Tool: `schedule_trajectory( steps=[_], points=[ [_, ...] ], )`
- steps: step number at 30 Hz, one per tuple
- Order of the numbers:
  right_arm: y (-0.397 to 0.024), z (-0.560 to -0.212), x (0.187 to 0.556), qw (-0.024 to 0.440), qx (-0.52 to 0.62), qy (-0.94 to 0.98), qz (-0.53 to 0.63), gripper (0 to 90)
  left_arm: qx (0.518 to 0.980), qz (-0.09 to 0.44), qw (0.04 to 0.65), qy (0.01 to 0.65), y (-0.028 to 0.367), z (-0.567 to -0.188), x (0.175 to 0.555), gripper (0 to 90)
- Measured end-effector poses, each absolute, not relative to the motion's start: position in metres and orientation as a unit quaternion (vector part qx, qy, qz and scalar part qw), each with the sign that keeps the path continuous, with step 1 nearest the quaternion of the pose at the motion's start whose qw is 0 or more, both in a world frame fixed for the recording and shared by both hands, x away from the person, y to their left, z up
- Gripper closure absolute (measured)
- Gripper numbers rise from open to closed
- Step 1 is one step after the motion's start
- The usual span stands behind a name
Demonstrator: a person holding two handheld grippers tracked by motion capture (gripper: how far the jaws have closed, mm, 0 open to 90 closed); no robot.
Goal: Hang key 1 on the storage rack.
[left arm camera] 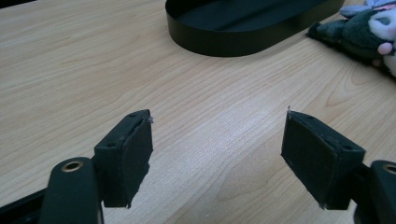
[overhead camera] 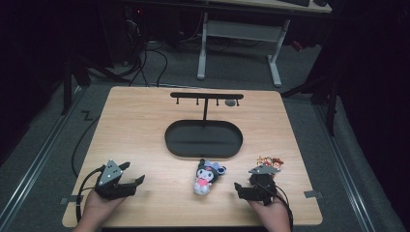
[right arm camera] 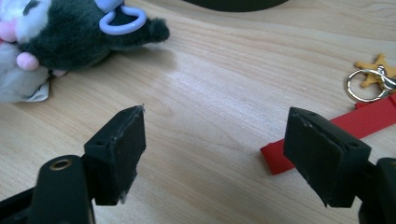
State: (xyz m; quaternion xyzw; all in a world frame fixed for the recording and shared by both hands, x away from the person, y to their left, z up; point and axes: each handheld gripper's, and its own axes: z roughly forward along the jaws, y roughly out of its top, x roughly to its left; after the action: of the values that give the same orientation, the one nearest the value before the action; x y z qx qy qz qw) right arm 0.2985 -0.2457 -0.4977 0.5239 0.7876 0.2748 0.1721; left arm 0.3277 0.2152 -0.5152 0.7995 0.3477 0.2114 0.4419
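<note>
Wooden table held black tray mid-board. I had left gripper and right gripper both wide open, empty — plush toy lay between them, red-strap keychain beside my right jaws.

My jaws are black; the plush toy is dark grey and white with pink spots and a lilac ring; the strap is red; its charm looks mustard-yellow, perhaps; the tray is black.

Premises: lab or workshop recording station. Evidence: wooden desk on grey carpet, dark surroundings; cables trailing on the floor and a white-legged workbench well beyond the left hand-held gripper.
</note>
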Motion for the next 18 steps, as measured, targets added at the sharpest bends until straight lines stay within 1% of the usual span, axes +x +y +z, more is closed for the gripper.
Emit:
schedule_trajectory(
  steps=[6,16,18],
  points=[
    [-0.241,-0.496,0.302,0.164,0.52,0.796,0.263,22.0,0.804,0.21,0.438,0.344,0.213,-0.517,0.331,24.9],
    [-0.235,-0.492,0.311,0.139,0.508,0.826,0.201,24.1,0.808,0.206,0.435,0.34,0.212,-0.516,0.33,25.4],
    [-0.235,-0.49,0.313,0.125,0.51,0.83,0.19,25.0,0.808,0.206,0.435,0.341,0.211,-0.516,0.331,25.4]
  ],
)
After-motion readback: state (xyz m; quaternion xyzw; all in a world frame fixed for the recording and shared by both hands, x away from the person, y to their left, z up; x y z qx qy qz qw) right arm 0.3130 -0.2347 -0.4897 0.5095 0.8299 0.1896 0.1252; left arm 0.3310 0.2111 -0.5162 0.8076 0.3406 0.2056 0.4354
